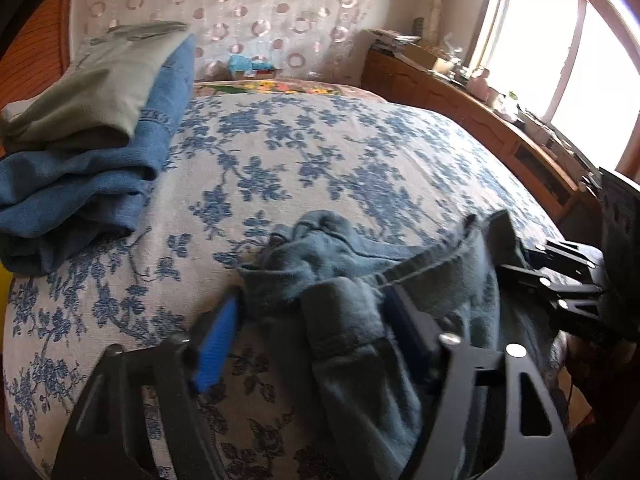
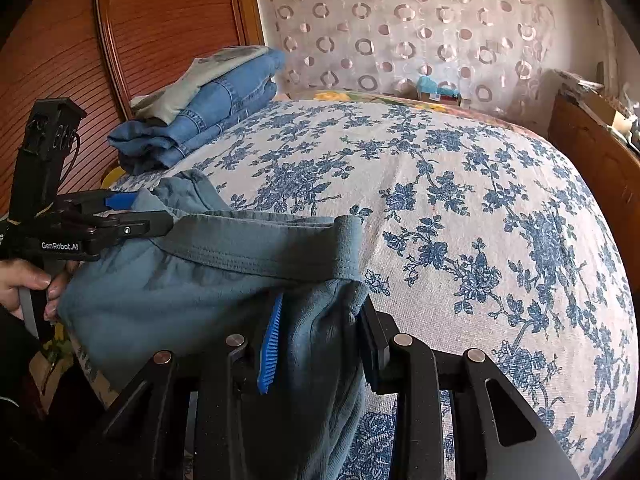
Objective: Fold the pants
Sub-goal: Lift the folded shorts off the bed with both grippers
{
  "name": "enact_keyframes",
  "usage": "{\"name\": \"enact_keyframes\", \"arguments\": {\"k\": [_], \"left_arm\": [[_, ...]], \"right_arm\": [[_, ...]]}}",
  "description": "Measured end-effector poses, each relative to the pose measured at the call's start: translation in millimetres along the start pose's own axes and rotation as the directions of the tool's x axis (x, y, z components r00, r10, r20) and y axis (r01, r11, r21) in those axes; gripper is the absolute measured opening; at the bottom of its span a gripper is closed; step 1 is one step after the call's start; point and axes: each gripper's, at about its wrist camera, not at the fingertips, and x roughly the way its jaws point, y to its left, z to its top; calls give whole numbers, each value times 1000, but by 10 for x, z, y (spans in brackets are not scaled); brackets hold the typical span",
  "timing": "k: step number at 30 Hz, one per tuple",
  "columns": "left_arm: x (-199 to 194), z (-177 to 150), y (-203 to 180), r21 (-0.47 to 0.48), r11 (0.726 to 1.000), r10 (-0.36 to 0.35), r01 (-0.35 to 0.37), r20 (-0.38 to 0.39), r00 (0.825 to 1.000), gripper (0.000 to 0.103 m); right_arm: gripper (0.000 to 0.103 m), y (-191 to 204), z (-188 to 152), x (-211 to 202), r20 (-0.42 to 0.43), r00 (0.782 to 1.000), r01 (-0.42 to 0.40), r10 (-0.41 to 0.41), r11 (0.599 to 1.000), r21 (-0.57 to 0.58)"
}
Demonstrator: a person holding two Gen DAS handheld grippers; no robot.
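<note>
both claws angle downward side by side: right claw clamped, left claw partly spread.

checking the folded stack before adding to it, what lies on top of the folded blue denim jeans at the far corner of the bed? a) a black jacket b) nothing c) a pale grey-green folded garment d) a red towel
c: in both wrist views a pale grey-green folded garment rests on top of the folded blue denim jeans, on the blue floral bedspread.
</note>
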Motion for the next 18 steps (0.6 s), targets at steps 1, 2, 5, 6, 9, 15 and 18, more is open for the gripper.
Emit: {"name": "enact_keyframes", "arguments": {"k": [1, 2, 5, 6, 9, 15, 18], "left_arm": [[-4, -1, -7, -2, 1000, -6, 6, 0, 1000, 62], [-6, -2, -15, -5, 1000, -14, 14, -1, 1000, 57], [-22, -12, -22, -22, 999, -43, 43, 2, 999, 42], [-31, -13, -29, -25, 999, -47, 47, 5, 999, 39], [-29, -14, -85, -9, 999, -38, 38, 5, 999, 35], [-115, -2, -136, -6, 1000, -15, 15, 17, 1000, 25], [-235, 11, -179, -8, 1000, -10, 11, 48, 999, 23]], "right_arm": [[32, 7, 5, -2, -4, 1000, -3, 3, 1000, -5], [29, 13, 11, -1, -7, 1000, -6, 6, 1000, -8], [25, 29, 33, 9, -14, 1000, -17, 17, 1000, -12], [22, 21, 38, 13, -16, 1000, -24, 24, 1000, -6], [15, -19, 46, 5, -19, 999, -50, 51, 999, 16], [12, 6, 51, -94, 11, 998, -66, 66, 997, 28], [12, 38, 56, -202, 38, 996, -76, 76, 997, 17]]}}
